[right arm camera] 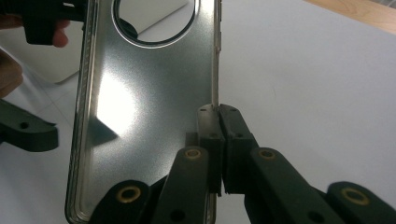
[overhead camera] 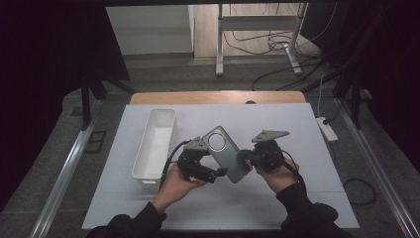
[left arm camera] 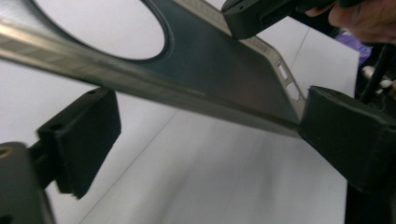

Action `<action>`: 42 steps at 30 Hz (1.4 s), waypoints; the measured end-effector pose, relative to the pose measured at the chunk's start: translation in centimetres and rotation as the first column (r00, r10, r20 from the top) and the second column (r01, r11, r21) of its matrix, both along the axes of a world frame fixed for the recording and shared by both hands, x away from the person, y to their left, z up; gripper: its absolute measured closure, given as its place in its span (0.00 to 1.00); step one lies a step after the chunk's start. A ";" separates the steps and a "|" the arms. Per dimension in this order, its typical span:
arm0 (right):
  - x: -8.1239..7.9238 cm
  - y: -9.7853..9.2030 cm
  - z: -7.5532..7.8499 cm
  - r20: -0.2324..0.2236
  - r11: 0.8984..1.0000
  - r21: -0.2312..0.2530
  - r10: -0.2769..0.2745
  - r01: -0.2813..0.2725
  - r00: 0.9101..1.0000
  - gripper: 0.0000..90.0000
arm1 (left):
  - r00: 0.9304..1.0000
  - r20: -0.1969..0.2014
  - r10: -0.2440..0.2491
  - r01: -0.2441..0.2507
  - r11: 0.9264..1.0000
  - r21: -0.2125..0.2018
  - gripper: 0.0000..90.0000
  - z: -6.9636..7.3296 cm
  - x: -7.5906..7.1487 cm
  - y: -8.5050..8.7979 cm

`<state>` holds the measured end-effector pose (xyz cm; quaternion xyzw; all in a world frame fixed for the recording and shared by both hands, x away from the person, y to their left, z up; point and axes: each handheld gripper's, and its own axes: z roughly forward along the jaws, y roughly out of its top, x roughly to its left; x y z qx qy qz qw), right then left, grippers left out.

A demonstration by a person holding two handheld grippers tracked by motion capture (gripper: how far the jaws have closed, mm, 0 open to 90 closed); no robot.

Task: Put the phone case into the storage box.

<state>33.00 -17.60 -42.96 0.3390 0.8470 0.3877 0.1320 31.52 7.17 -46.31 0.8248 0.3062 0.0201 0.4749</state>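
A grey translucent phone case with a round camera hole is held up above the white table mat, between both hands. My right gripper is shut on its right long edge; in the right gripper view the two pads pinch that thin rim of the case. My left gripper stands open around the case's lower end. In the left gripper view the case runs across; the right pad meets its end, while the left pad hangs apart below it.
A long white bin stands on the mat to the left of the hands. The table's wooden far edge borders the mat. On the floor at the right lie a power strip and cables.
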 end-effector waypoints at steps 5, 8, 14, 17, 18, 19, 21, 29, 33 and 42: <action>-0.2 0.4 -0.1 0.008 1.000 0.000 0.005 -0.005 1.000 0.98 | 1.000 -0.009 -0.011 0.011 1.000 0.004 0.20 0.0 -0.1 -0.1; -0.3 0.5 -0.2 0.011 1.000 0.000 0.004 -0.004 1.000 0.98 | 0.999 -0.028 -0.015 0.015 1.000 -0.004 0.28 0.0 -0.1 0.0; -0.4 0.6 -0.3 0.015 1.000 -0.003 0.009 -0.009 1.000 0.98 | 0.998 -0.069 -0.004 0.002 1.000 -0.025 0.46 -0.1 0.2 0.3; -0.4 0.6 -0.4 0.018 1.000 -0.006 0.010 -0.010 1.000 0.98 | 0.995 -0.099 -0.010 0.004 0.998 -0.067 0.57 -0.1 0.4 0.7; -0.4 0.6 -0.4 0.023 1.000 -0.014 0.012 -0.011 1.000 0.98 | 0.994 -0.112 -0.018 0.009 0.997 -0.082 0.63 -0.1 0.5 0.9; -0.5 0.7 -0.5 0.023 1.000 -0.019 0.011 -0.010 1.000 0.98 | 0.992 -0.126 -0.026 0.014 0.995 -0.096 0.70 -0.1 0.5 1.0; -0.5 0.8 -0.6 0.028 0.999 -0.029 0.015 -0.014 0.999 0.98 | 0.987 -0.157 -0.043 0.022 0.990 -0.139 0.80 -0.2 0.7 1.2; -0.5 0.9 -0.7 0.021 0.999 -0.023 0.029 -0.028 0.999 0.97 | 0.986 -0.161 -0.033 0.014 0.992 -0.123 0.88 0.1 0.7 1.5; -0.3 0.3 -0.4 -0.004 0.997 0.031 0.064 -0.064 0.998 0.86 | 0.989 -0.143 -0.031 0.018 0.996 -0.088 0.88 0.3 0.6 1.7; 0.2 -0.8 0.3 -0.044 0.984 0.102 0.151 -0.146 0.988 0.31 | 0.990 -0.129 -0.057 0.052 0.998 -0.042 0.88 0.6 0.6 2.1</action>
